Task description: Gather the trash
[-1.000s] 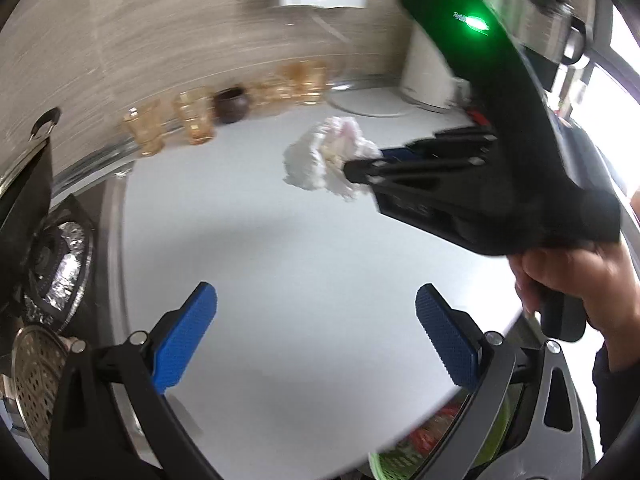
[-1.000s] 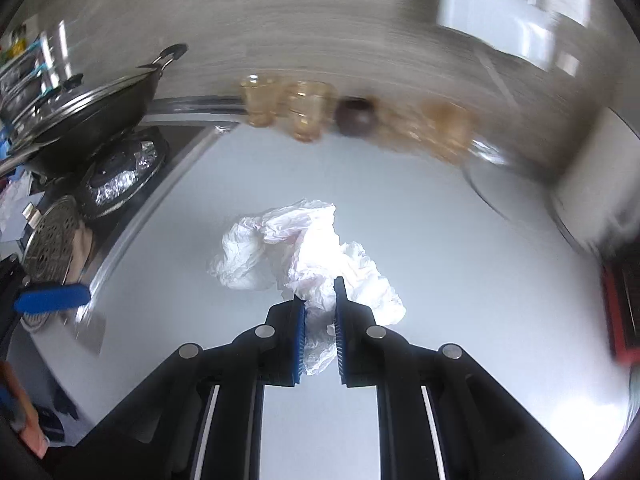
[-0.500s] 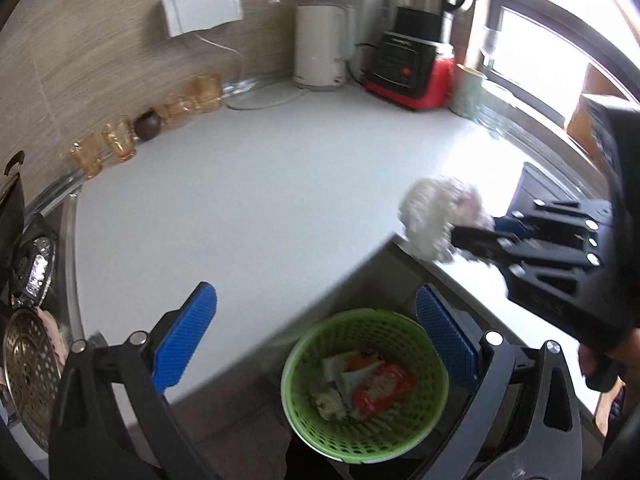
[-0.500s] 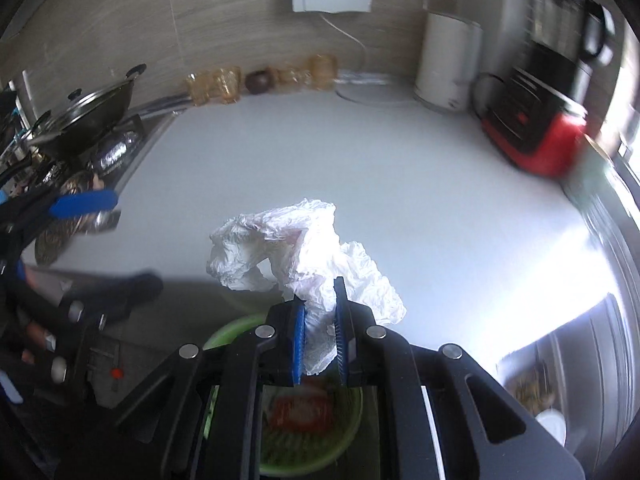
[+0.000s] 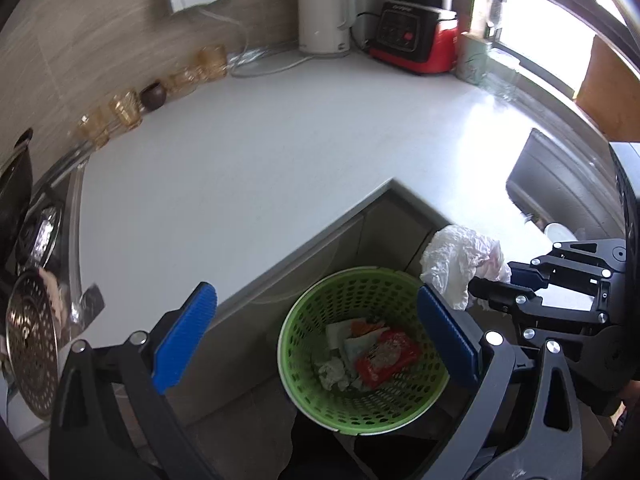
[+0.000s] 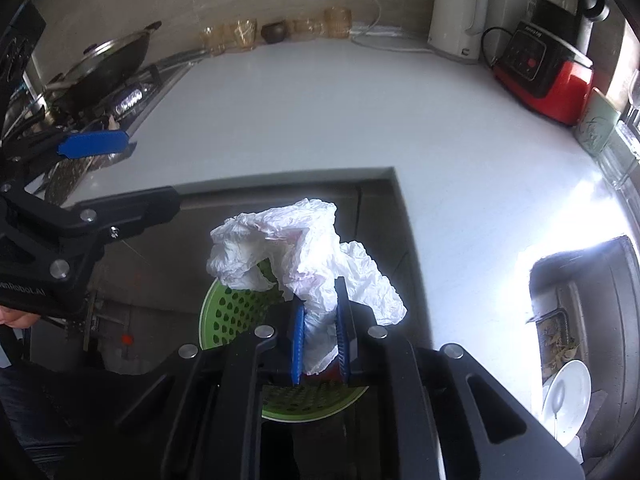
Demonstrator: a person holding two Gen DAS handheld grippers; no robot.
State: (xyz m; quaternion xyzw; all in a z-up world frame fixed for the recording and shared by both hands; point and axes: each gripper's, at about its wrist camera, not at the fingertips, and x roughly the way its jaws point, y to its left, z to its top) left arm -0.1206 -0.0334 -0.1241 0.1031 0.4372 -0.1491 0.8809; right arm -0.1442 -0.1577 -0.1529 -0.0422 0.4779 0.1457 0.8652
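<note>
a crumpled white plastic bag (image 6: 308,256) is pinched between the blue pads of the right hand-held gripper (image 6: 320,334), with most of it bunched up past the fingertips. it's held in the air, right above the rim of the green basket (image 5: 320,312) that sits on the floor, tucked into the inner corner of the desk (image 5: 248,160). a red wrapper (image 5: 386,362) and some crumpled scraps can be seen down in the basket. the left hand-held gripper (image 5: 316,336) is spread wide open with nothing in it, and the basket is framed between and below its fingers.
</note>
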